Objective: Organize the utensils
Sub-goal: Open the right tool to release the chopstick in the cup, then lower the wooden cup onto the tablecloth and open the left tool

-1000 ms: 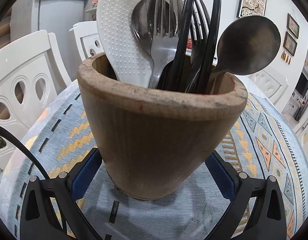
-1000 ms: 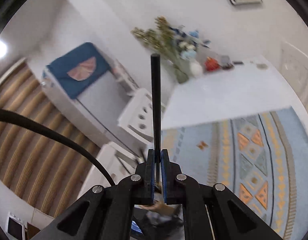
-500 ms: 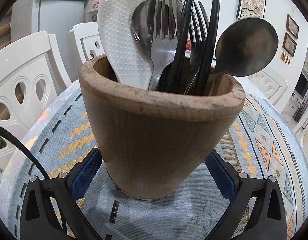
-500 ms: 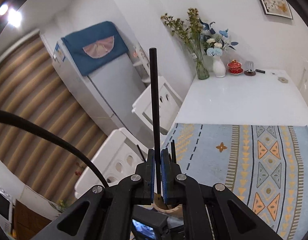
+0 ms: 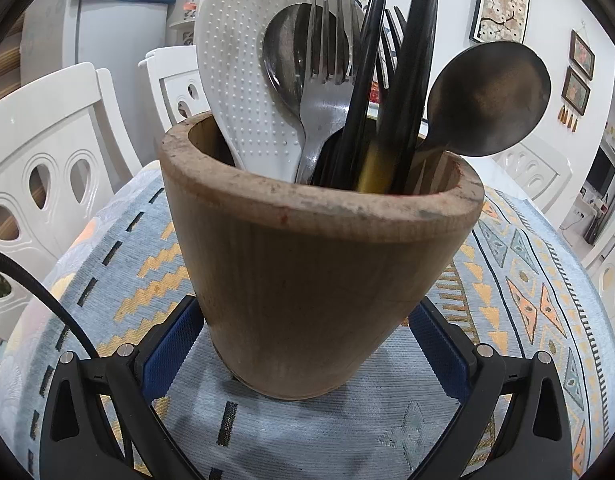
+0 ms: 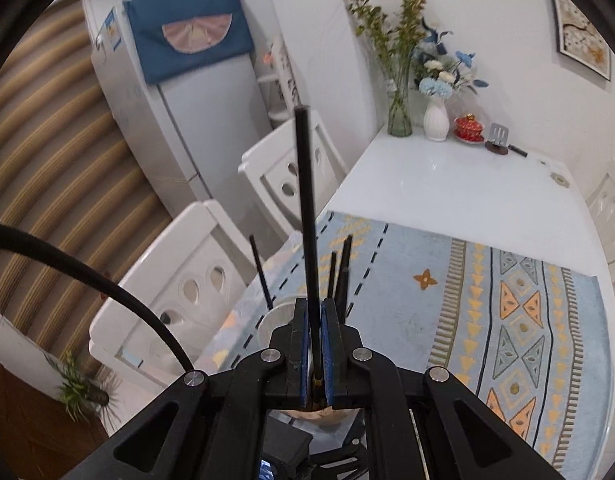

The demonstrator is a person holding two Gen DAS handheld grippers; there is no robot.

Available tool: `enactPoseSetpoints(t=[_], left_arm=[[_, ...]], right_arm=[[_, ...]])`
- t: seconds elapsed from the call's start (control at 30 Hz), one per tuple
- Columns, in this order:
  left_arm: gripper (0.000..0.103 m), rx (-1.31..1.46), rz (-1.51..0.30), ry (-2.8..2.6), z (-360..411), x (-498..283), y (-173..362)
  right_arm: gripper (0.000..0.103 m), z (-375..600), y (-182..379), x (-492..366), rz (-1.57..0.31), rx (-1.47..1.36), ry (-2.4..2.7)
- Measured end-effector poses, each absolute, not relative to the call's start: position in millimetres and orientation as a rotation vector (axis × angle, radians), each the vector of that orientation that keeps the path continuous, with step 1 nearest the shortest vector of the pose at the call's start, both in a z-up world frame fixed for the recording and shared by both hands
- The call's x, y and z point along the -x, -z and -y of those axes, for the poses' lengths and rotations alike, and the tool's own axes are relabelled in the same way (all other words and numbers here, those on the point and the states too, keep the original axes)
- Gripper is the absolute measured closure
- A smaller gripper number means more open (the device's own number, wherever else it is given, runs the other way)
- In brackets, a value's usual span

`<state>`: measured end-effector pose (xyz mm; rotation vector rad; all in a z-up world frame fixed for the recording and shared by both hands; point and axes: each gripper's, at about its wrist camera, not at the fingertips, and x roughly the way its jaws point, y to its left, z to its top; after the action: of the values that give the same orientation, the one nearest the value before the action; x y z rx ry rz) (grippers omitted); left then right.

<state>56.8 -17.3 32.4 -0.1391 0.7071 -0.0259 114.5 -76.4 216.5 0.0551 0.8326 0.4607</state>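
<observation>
progress: cup at 12 o'clock already nearly full | your right fingers clamp a black stick, tip inside | left fingers straddle cup, wide | left: let go

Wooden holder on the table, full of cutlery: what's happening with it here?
A person is loading utensils into the wooden holder, which stands on the patterned table runner. The left gripper brackets its base, though contact is unclear. The right gripper is shut on a thin black utensil handle just above the holder. A white rice paddle, forks and spoons are already inside.
</observation>
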Motion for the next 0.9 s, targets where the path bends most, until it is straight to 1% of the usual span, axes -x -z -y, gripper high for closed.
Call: enactPoseSetpoints(t=[0.03,0.07,0.1,0.13,0.2,0.3,0.4,0.53,0.77,0.9], left_arm=[[0.002,0.140,-0.707,0.026,17,-57,-33],[0.002,0.140,-0.707,0.026,17,-57,-33],[0.002,0.140,-0.707,0.027,17,-56,-33],[0.002,0.142,-0.707,0.027,17,-56,-33],[0.001,0.143,-0.707,0.027,17,-56,-33],[0.001,0.143,-0.709,0.026,17,-57,-34],[0.001,0.146,-0.719,0.026,17,-60,-33],[0.001,0.155,-0.739,0.031,15,-65,-30],[0.001,0.117,-0.790,0.049,15,-64,-29],[0.001,0.042,-0.795,0.086,19,-49,-40]], right_arm=[[0.097,75,-216,-116,-0.842,-0.051,-0.459],[0.093,74,-215,-118,-0.856,-0.046,-0.453],[0.084,73,-214,-121,-0.875,-0.043,-0.449],[0.063,74,-214,-123,-0.890,-0.048,-0.446],[0.044,80,-217,-121,-0.876,-0.080,-0.439],[0.042,98,-230,-112,-0.820,-0.153,-0.441],[0.037,113,-237,-103,-0.792,-0.189,-0.404],[0.036,138,-240,-84,-0.774,-0.231,-0.350],[0.036,181,-217,-47,-0.843,-0.346,-0.267],[0.036,190,-202,-31,-0.873,-0.377,-0.234]])
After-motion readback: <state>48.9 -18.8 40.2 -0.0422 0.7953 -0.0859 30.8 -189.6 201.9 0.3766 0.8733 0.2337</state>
